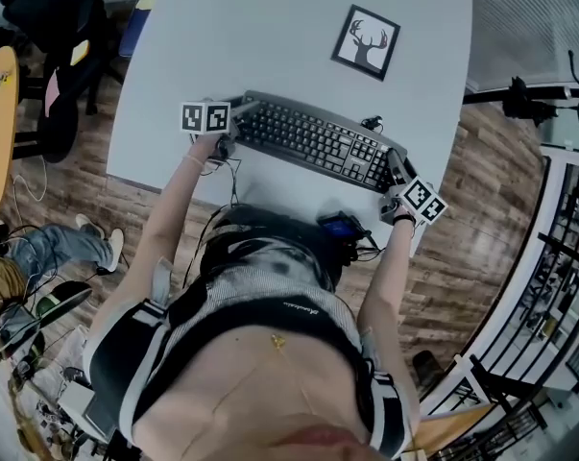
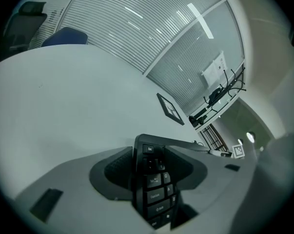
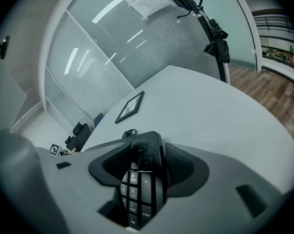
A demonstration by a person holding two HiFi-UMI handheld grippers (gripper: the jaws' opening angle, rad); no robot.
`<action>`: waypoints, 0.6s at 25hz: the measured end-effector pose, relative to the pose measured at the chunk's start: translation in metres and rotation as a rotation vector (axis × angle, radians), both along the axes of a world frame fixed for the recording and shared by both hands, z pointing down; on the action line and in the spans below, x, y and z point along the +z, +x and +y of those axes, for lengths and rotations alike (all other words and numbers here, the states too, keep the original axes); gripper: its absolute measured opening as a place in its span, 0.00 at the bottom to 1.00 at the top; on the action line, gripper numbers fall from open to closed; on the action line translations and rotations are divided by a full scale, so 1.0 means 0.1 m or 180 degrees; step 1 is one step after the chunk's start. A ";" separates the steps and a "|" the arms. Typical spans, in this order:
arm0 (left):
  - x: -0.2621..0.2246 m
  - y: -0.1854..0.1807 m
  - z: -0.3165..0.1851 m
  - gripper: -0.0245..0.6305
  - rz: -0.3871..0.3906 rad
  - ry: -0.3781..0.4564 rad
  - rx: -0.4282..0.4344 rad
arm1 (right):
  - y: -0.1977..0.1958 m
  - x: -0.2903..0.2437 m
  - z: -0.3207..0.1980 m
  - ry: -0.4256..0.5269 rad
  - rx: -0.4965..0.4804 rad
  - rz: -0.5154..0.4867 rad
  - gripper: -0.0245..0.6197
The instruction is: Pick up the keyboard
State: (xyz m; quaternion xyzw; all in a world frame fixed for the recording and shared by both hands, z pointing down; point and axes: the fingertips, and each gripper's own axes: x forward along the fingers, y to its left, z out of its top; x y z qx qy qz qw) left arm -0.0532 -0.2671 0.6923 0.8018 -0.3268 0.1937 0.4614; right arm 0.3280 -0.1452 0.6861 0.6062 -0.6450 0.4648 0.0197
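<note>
Head view alone shows whole keyboard (image 1: 308, 142) on table (image 1: 270, 46), gripper views show left tongs (image 2: 149, 156), right tongs (image 3: 147, 152) spread around its ends

Keyboard (image 1: 313, 142): black matt plastic, smooth keycaps. Table (image 1: 270, 36): pale, smooth, matt (laminate-like). Floor (image 1: 481, 161), right: wood planks, faint sheen. Left gripper (image 2: 147, 165): grey matt plastic shell; pads (image 2: 119, 168) dark, finely textured.

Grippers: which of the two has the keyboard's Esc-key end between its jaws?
The left gripper: its own view shows the Esc key between its jaws. The right gripper straddles the other end of the keyboard, where the Enter key is.
</note>
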 end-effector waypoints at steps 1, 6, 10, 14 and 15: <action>0.00 0.00 0.00 0.33 0.0005 -0.0027 0.0001 | 0.00 0.00 0.00 -0.0008 0.0000 -0.0009 0.38; 0.00 0.00 -0.01 0.33 0.0011 -0.0018 0.0002 | 0.00 0.01 0.00 0.0011 0.0038 0.0071 0.38; -0.01 -0.01 0.00 0.33 -0.0023 0.0079 -0.0034 | 0.00 0.01 0.00 0.0025 0.0039 0.0086 0.38; -0.02 -0.01 0.00 0.33 -0.0053 0.0178 -0.0049 | 0.01 0.00 0.02 0.0054 0.0056 0.0135 0.38; -0.03 -0.01 0.00 0.33 -0.0052 0.0177 -0.0047 | 0.01 0.00 0.01 0.0053 0.0056 0.0135 0.37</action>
